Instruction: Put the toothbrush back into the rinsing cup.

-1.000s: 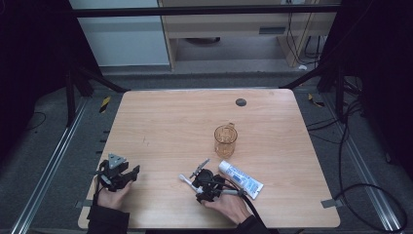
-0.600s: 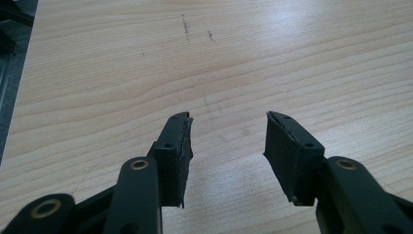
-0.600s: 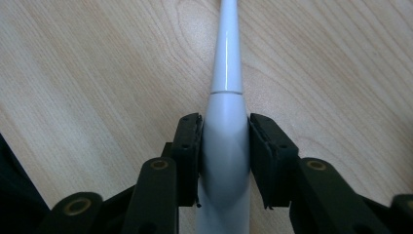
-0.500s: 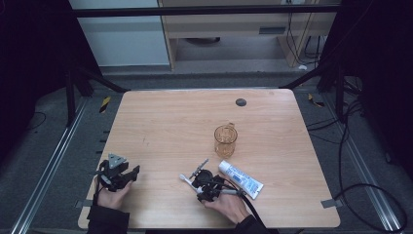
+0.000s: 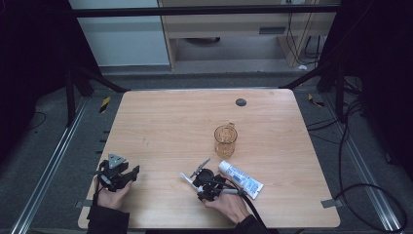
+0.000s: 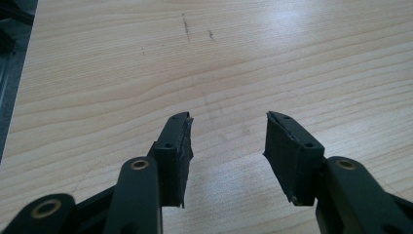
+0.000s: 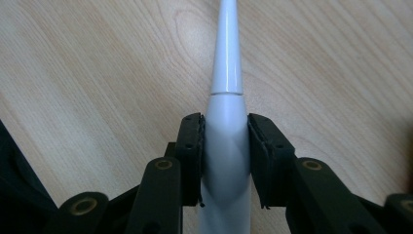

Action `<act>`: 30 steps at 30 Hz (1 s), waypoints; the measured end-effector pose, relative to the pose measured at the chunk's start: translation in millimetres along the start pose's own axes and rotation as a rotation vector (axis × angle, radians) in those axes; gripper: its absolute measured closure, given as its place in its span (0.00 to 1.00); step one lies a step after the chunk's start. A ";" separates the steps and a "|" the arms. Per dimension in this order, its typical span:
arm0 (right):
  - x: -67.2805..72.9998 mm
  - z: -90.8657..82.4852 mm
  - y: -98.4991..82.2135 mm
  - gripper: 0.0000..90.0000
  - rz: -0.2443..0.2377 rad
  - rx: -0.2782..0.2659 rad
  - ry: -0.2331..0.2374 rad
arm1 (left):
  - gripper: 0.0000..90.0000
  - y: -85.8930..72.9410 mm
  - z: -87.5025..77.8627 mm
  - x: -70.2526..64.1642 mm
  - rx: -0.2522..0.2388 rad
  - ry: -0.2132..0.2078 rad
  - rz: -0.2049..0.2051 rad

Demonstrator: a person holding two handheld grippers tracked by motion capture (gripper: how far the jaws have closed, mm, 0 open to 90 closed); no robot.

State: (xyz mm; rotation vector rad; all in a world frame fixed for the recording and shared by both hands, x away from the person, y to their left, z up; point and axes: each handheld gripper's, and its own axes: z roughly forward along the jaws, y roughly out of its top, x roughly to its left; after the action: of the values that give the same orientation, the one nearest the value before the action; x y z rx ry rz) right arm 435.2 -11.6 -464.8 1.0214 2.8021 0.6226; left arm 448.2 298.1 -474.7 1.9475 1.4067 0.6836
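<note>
The right gripper point(image 7: 225, 158) has just been closing and now clamps a white electric toothbrush point(image 7: 225, 146) on its tapered, glossy neck; it could slide forward when lifted. The left gripper point(image 6: 227, 146) stands open, holding nothing.

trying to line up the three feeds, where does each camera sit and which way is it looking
High view: above the person's side, looking forward and down on the table, cup and tube; both hands enter from the bottom with the left gripper and right gripper.
Left gripper view: rides the left gripper, looking along its open jaws at bare tabletop.
Right gripper view: rides the right gripper, looking along jaws that have just closed on a white toothbrush.
Shared: the toothbrush shows in the high and right gripper views.
</note>
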 end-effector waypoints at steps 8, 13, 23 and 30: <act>-2.8 -18.4 -0.3 0.75 0.012 -0.088 0.024 | 0.57 0.0 0.0 -0.2 -0.001 0.001 -0.002; -6.2 -29.4 -0.9 0.75 0.030 -0.145 0.037 | 0.57 0.0 -0.2 0.0 -0.001 0.001 -0.002; -11.2 -49.1 -2.2 0.75 0.043 -0.251 0.047 | 0.57 0.1 -0.3 -0.1 -0.002 0.002 -0.002; -16.4 -65.7 -0.6 0.76 0.058 -0.349 0.034 | 0.57 0.1 -0.4 0.1 -0.002 0.004 -0.002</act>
State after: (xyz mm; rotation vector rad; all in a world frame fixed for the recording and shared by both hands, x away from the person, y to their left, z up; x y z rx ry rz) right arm 432.8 -44.9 -405.9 1.0281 2.5666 1.0970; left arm 448.0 298.3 -474.4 1.9436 1.4094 0.6883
